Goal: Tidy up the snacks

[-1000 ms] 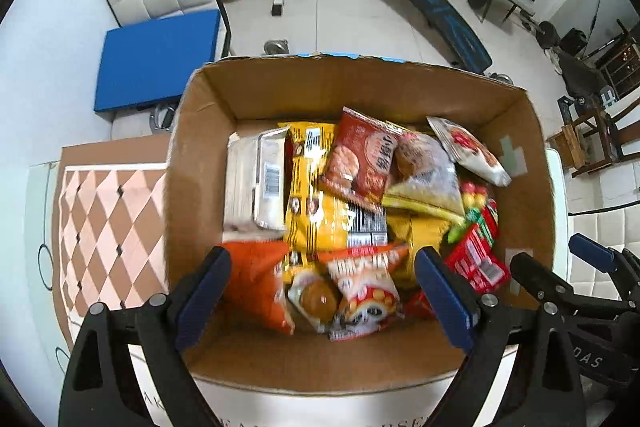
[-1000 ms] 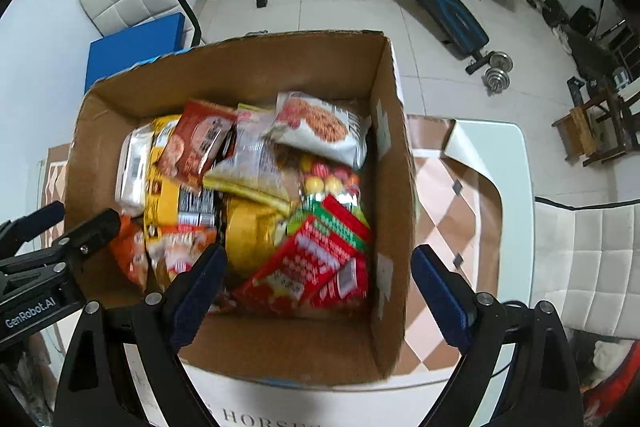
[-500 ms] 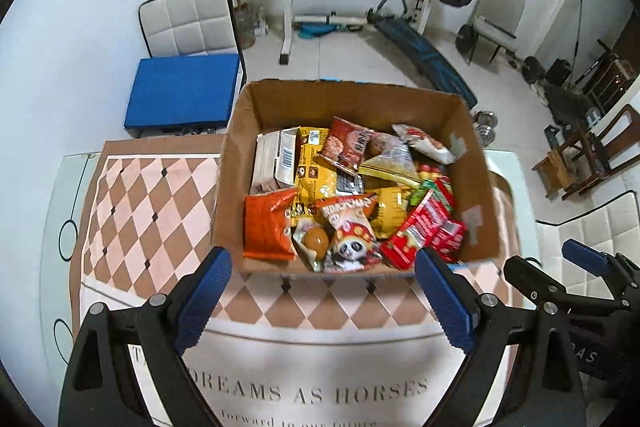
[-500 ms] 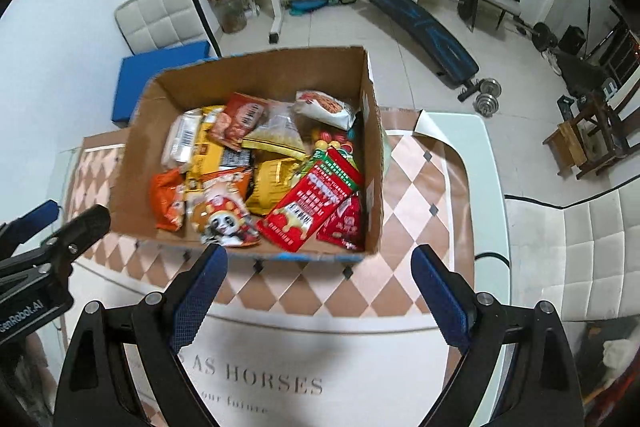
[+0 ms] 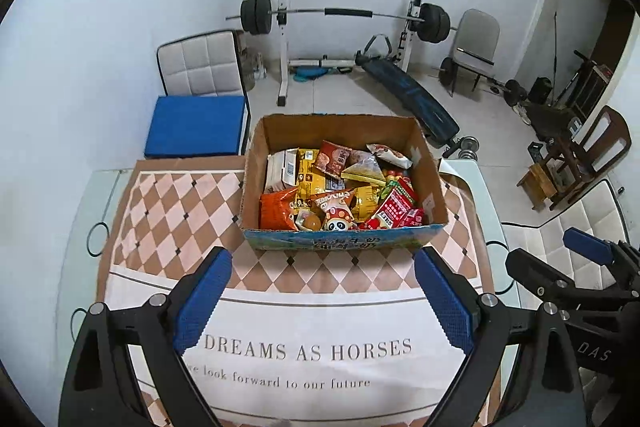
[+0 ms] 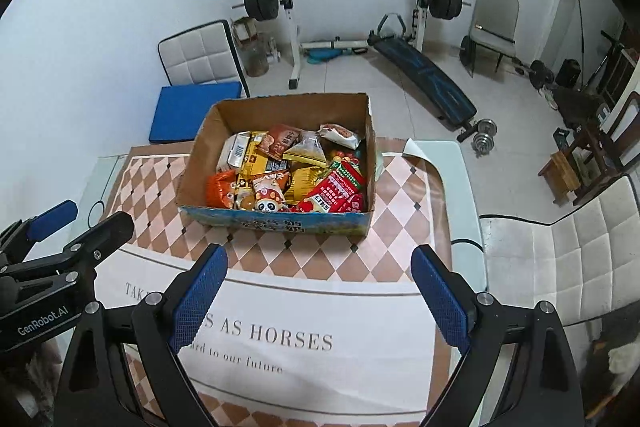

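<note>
Presently we list two hand-held tools. Left gripper (image 5: 320,291): blue pads spread wide, nothing between them, poised above the printed cloth. Right gripper (image 6: 318,287): likewise spread and empty; its neighbour's body, seen at the lower left of the right wrist view, bears the lettering "GenRobot.AI".

Next outward, the table cloth (image 5: 168,211): pink-and-brown diamond pattern with a white panel reading "DREAMS AS HORSES" and, beneath it, "look forward to our future".

Beyond that, the cardboard box (image 5: 434,187): open-topped, standing on the cloth just past both sets of pads, its blue front face printed with characters we cannot read. Contents, the snacks (image 5: 340,187): an orange bag (image 5: 276,209) at the near left corner, a panda-printed packet (image 5: 334,213) at the near middle, red sachets (image 5: 394,209) at the near right, yellow and silver packs behind. All lie jumbled together; packet text is too small to read.

Step judged in hand: nothing has been picked yet and both tools stand clear of the box. The next move calls for lowering one gripper over a single top-lying packet, and closing on it alone.
</note>
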Available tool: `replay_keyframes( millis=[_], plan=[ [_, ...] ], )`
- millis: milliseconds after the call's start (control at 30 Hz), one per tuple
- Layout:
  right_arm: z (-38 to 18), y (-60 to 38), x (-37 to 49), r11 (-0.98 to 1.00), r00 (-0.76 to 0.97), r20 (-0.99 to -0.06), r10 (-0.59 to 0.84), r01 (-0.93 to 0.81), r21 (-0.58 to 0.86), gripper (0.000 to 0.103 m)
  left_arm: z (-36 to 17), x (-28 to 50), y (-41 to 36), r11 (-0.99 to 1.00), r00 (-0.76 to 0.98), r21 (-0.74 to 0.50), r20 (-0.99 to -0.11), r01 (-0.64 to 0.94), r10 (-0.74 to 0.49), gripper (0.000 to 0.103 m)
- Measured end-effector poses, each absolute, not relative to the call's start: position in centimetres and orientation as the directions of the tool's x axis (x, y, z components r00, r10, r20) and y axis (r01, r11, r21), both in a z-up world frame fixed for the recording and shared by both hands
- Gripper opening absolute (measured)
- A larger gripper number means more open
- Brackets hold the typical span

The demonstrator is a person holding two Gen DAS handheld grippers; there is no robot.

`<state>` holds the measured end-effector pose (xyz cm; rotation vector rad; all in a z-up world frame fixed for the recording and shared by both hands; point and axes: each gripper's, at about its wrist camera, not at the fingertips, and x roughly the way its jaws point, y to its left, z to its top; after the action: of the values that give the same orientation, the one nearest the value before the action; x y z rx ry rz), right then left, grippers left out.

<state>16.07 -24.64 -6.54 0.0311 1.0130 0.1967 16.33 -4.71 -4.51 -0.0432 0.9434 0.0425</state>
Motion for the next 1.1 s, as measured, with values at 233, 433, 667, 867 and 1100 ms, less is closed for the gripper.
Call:
replay_keyframes(
  millis=[233, 433, 667, 867, 1100],
  plan=[
    [-3.2, -25.5, 11.7, 0.987, 0.573, -0.805, 0.151, -0.140, 0.085, 0.095, -1.6, 12.8, -5.0, 0.997, 0.628, -0.029, -0.778, -0.068, 0.020, 0.094],
    [-1.2, -26.0, 8.8, 0.987, 0.596, -0.789, 0.150, -0.139, 0.083, 0.095, -0.1, 10.6, -4.9, 0.996, 0.649, -0.046, -0.761, -0.081, 0.018, 0.094],
    [-0.4, -26.3, 7.4, 0.988, 0.610, -0.780, 0.135, -0.138, 0.064, 0.095, 0.4, 9.5, -5.0, 0.995, 0.658, -0.048, -0.753, -0.087, 0.022, 0.094],
    [0.0, -26.7, 7.4, 0.991, 0.625, -0.770, 0.124, -0.121, 0.061, 0.095, 0.7, 9.6, -5.1, 0.994, 0.661, -0.041, -0.749, -0.103, 0.037, 0.094],
    [-0.6, -26.9, 8.8, 0.994, 0.629, -0.771, 0.103, -0.089, 0.060, 0.099, 0.1, 10.7, -4.9, 0.992, 0.669, -0.025, -0.741, -0.126, 0.066, 0.094]
  ],
)
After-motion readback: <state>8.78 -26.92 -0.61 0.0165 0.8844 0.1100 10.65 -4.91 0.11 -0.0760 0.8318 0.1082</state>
